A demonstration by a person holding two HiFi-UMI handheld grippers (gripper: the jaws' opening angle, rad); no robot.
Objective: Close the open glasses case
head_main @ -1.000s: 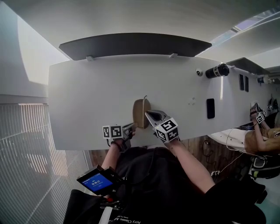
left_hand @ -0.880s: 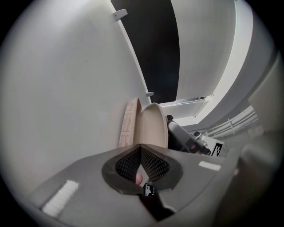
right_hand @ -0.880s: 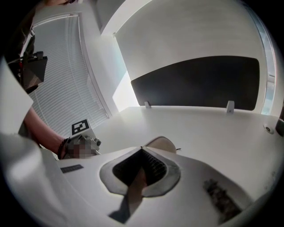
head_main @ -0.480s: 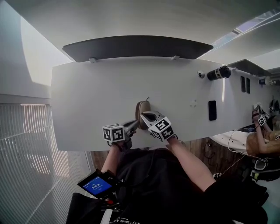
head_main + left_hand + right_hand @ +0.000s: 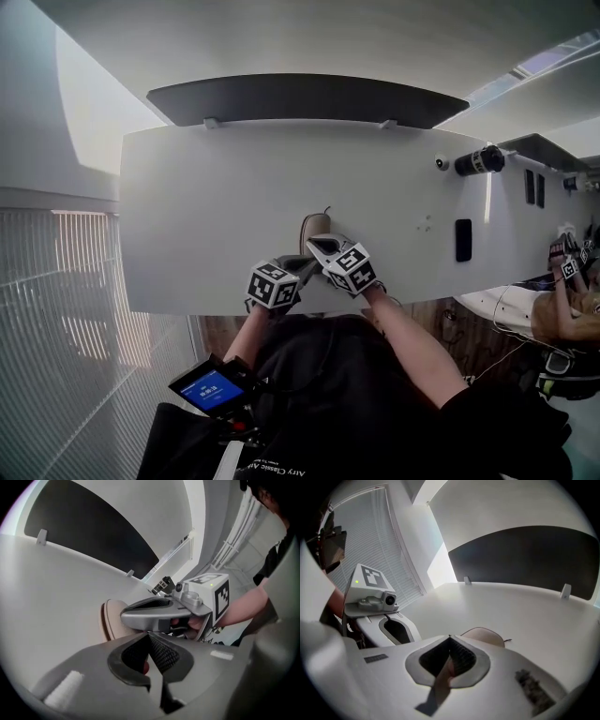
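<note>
Lying near the front edge of the white table, long axis pointing away from the person: tan glasses case, lid looking down or nearly so, hiding whatever is inside. Hovering with jaws pinched together on nothing, right gripper at the case's near right side, apparently touching or just beside it. Waiting just short of the near end, slightly farther off, left gripper, jaws likewise pressed together. Probably needing only a final downward press.
</note>
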